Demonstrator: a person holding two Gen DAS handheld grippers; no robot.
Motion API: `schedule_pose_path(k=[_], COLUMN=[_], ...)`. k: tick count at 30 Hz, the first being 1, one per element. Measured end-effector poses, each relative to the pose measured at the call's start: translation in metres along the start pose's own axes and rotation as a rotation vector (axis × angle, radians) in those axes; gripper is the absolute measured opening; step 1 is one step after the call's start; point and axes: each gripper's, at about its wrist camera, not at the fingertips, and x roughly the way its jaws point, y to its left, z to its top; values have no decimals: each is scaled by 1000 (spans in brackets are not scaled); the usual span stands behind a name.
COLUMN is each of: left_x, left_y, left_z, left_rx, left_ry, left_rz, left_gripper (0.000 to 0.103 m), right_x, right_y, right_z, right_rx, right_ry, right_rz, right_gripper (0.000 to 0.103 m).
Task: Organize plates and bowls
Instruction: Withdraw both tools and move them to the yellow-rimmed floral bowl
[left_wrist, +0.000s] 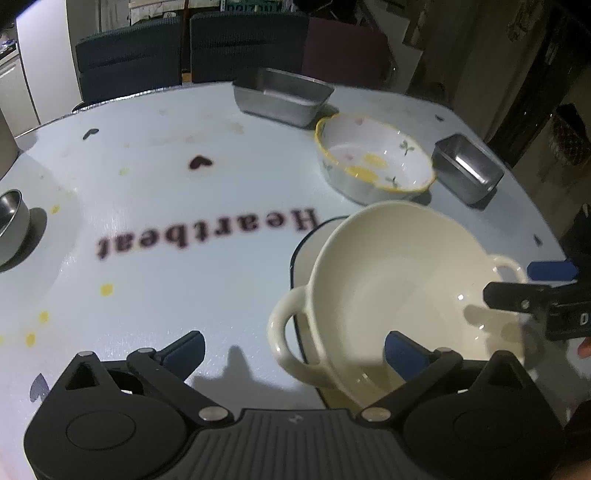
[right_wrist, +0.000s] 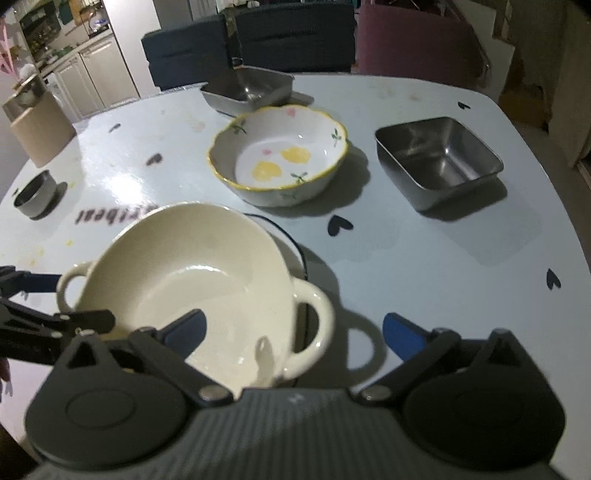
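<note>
A cream bowl (left_wrist: 399, 273) (right_wrist: 184, 266) with two loop handles rests tilted in a white dish with a dark rim (left_wrist: 303, 251) (right_wrist: 293, 245) on the pale blue table (left_wrist: 177, 184) (right_wrist: 424, 258). My left gripper (left_wrist: 293, 350) is open, with the bowl's left handle between its blue pads and untouched. My right gripper (right_wrist: 295, 330) is open the same way around the right handle. Each gripper shows at the edge of the other's view. Behind stands a flowered bowl with a yellow rim (left_wrist: 373, 158) (right_wrist: 280, 158).
Two square steel tins (left_wrist: 282, 96) (left_wrist: 467, 168) (right_wrist: 247, 90) (right_wrist: 439, 158) sit beyond and right of the flowered bowl. A small round steel bowl (left_wrist: 11, 221) (right_wrist: 35, 194) is at the left edge, a cardboard box (right_wrist: 40, 125) beside it. Chairs (left_wrist: 129, 62) line the far side.
</note>
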Motion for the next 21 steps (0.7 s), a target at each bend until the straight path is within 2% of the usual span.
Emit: schedule_pose_path(k=[10, 21], left_x=[-24, -42], left_y=[-2, -3], left_z=[10, 24], left_rx=[-11, -21], left_ry=[-65, -131], left_rz=[-18, -39], left_gripper=[103, 103], right_x=[-17, -43], right_y=[0, -4], right_z=[1, 11], right_rx=[7, 20], right_ry=[-39, -128], right_rz=[11, 15], right_gripper=[103, 103])
